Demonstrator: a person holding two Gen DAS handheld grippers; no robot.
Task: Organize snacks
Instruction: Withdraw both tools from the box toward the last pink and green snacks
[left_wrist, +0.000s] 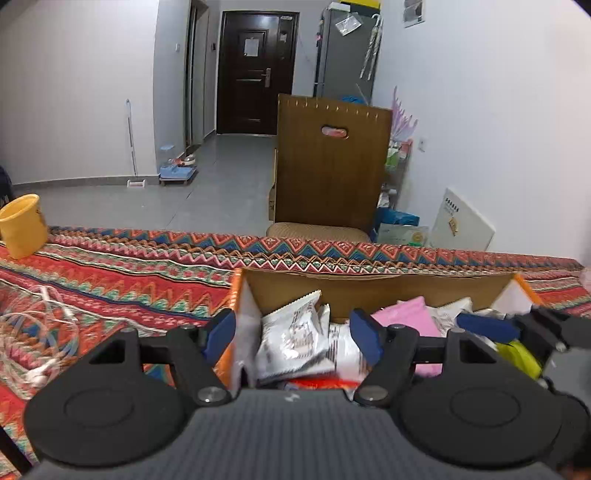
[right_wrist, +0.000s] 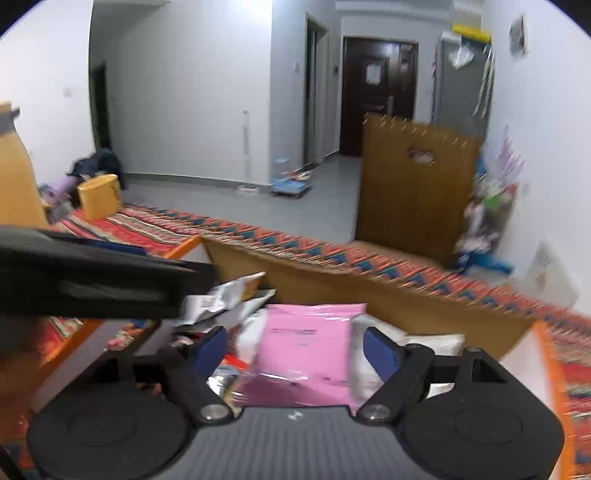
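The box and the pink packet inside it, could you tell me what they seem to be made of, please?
The box looks like matte brown cardboard, with a raw, slightly ragged top edge. The pink packet seems to be thin glossy plastic film: it crinkles and catches the light.

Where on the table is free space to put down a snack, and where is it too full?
Free: the patterned cloth between the yellow cup and the cardboard box. Crowded: the box interior, packed with packets, and the near-left corner with tangled white cables.
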